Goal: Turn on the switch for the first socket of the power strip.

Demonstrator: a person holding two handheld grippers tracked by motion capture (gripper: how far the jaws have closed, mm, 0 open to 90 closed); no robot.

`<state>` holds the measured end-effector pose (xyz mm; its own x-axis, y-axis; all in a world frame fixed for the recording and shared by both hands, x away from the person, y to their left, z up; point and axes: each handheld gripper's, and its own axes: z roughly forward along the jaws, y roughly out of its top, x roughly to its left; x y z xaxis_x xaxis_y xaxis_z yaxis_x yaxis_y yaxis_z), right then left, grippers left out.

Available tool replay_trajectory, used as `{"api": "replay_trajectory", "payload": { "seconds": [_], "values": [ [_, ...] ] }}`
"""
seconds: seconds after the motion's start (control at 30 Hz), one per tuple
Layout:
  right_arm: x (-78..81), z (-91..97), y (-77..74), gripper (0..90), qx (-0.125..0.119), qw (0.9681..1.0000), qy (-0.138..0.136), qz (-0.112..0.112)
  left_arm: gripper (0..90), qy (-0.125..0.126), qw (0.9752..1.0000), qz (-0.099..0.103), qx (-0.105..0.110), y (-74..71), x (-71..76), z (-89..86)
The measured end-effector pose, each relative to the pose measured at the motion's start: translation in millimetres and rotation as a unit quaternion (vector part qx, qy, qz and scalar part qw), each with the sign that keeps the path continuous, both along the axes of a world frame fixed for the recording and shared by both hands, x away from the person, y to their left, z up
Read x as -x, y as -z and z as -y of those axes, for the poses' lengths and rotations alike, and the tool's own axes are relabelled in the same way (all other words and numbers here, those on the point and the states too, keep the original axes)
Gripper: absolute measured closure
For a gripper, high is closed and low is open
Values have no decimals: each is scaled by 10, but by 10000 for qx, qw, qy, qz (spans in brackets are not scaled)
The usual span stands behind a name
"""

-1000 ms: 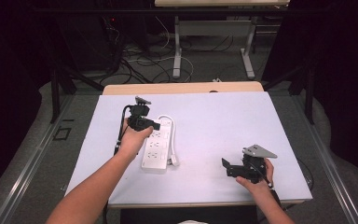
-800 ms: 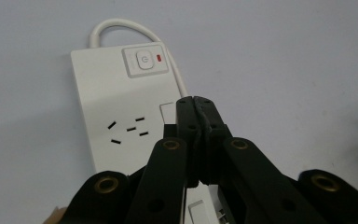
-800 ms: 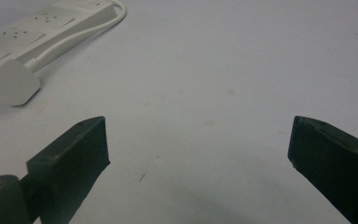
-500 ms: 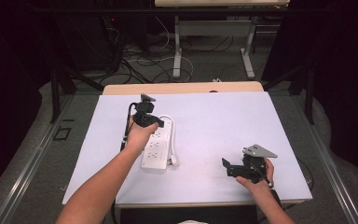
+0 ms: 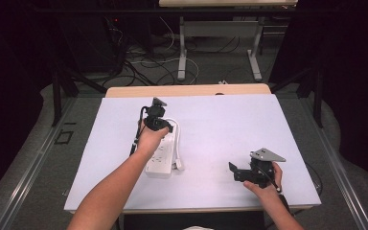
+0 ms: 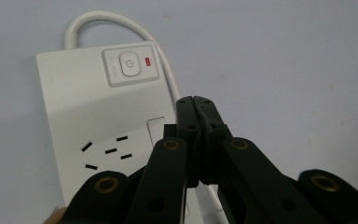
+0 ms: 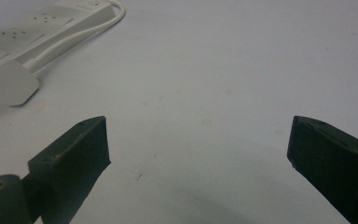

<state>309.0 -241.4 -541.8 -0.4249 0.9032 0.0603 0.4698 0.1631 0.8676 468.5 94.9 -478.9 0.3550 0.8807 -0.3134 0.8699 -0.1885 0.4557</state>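
Left gripper [image 5: 156, 115] closed, poised over the switch end of the power strip [image 5: 163, 152]; right gripper [image 5: 242, 171] spread wide and idle.

Against the earlier high views, the left hand [image 5: 149, 138] has carried its gripper a little toward the table's far edge along the strip, while the right hand [image 5: 267, 184] has kept its place near the front right corner. In the left gripper view the black jaws meet tip to tip with nothing between them, just short of the rounded power button [image 6: 129, 64] and its red lamp [image 6: 148, 60]. The strip is a white, smooth plastic slab, lying flat on the pale matte table [image 5: 220, 124]; its white cord [image 6: 121, 23] loops off the far end. The right gripper's jaws stand well apart over bare tabletop, well clear of the strip.
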Motion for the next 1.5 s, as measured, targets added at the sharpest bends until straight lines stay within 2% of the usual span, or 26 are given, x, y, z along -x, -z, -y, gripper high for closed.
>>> {"api": "replay_trajectory", "payload": {
  "seconds": [0.3, 0.93, 1.5],
  "values": [
    [-2, -4, 1, 48, -7, 10000, -52, -31, 900, -129, 9997, -106, -151, 99, -76, 10],
    [-4, -2, 1, 50, -41, 9999, -68, -64, 900, -125, 9990, -251, -344, 233, -127, 75],
    [-7, 4, -1, 50, -45, 9999, -92, -54, 900, -173, 9987, -309, -361, 305, -159, 77]
  ]
}}
